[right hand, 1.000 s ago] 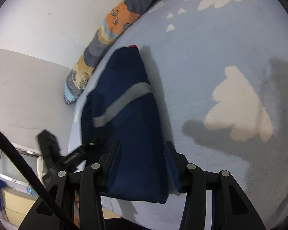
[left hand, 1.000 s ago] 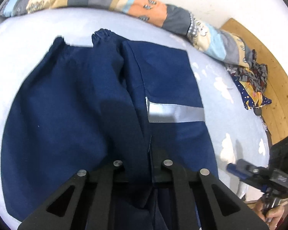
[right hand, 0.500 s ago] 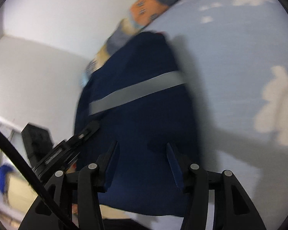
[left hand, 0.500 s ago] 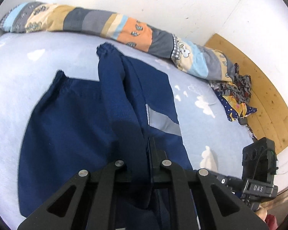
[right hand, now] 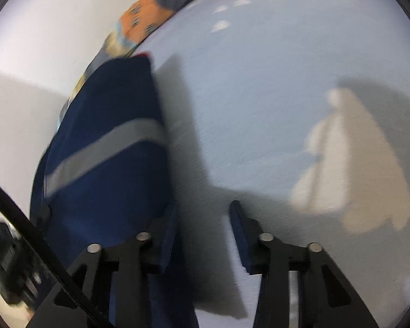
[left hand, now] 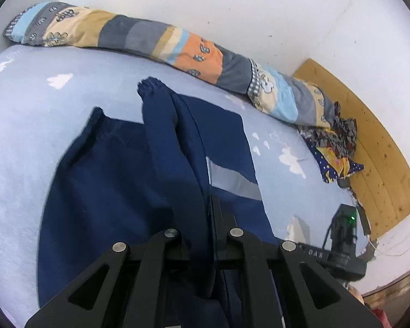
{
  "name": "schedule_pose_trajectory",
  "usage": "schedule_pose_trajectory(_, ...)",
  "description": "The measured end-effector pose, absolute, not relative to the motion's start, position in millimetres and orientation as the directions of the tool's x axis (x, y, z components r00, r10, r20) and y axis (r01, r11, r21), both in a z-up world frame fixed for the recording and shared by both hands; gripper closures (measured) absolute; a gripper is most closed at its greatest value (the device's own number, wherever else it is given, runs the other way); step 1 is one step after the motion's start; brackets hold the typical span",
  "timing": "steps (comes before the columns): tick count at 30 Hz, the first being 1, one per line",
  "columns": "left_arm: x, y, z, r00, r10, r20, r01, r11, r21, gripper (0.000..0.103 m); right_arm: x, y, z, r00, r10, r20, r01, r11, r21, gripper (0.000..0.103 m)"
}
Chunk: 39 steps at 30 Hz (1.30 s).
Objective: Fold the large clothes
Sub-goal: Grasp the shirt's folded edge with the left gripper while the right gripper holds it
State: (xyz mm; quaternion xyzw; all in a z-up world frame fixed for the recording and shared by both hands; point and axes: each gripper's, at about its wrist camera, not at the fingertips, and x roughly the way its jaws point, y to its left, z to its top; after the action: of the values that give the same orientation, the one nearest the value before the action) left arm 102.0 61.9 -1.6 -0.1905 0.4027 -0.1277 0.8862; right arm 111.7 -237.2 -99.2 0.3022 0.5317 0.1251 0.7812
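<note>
On the blue bed (left hand: 27, 142), the left gripper (left hand: 209, 218) has lifted higher, pinching the navy trousers (left hand: 117, 180) so one leg stands up. The right gripper (right hand: 202, 216) slid off the trousers' edge, closing on nothing. The fold has begun.

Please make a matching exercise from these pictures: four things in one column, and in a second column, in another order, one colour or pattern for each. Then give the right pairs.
Column 1
1. garment
2. band on the garment
3. bed sheet
4. board beside the bed

Column 2
A. pale blue with white cloud shapes
B. light brown wood
C. dark navy blue
D. grey stripe

Right pairs: 1-C, 2-D, 3-A, 4-B
</note>
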Motion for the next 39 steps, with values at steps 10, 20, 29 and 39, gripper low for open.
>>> schedule_pose_trajectory(10,90.9,123.9,-14.7,0.656,-0.289,-0.697,-0.053,0.904,-0.424,0.101,96.8,-186.8,-60.3,0.482,0.427,-0.765,-0.132,0.899,0.419,0.076)
schedule_pose_trajectory(20,107.6,152.0,-55.4,0.582,-0.144,-0.800,-0.188,0.934,-0.305,0.100,86.2,-118.7,-53.5,0.525,0.289,-0.801,-0.278,0.947,0.159,0.076)
schedule_pose_trajectory(29,83.3,167.3,-24.9,0.627,-0.107,-0.772,-0.156,0.953,-0.259,0.090,51.8,-136.6,-20.9,0.487,0.433,-0.759,-0.380,0.887,0.262,0.075)
schedule_pose_trajectory(39,3.0,165.4,-13.7,0.611,-0.287,-0.737,-0.021,0.926,-0.378,0.049,7.9,-132.5,-15.6,0.481,0.450,-0.753,-0.430,0.869,0.245,0.075)
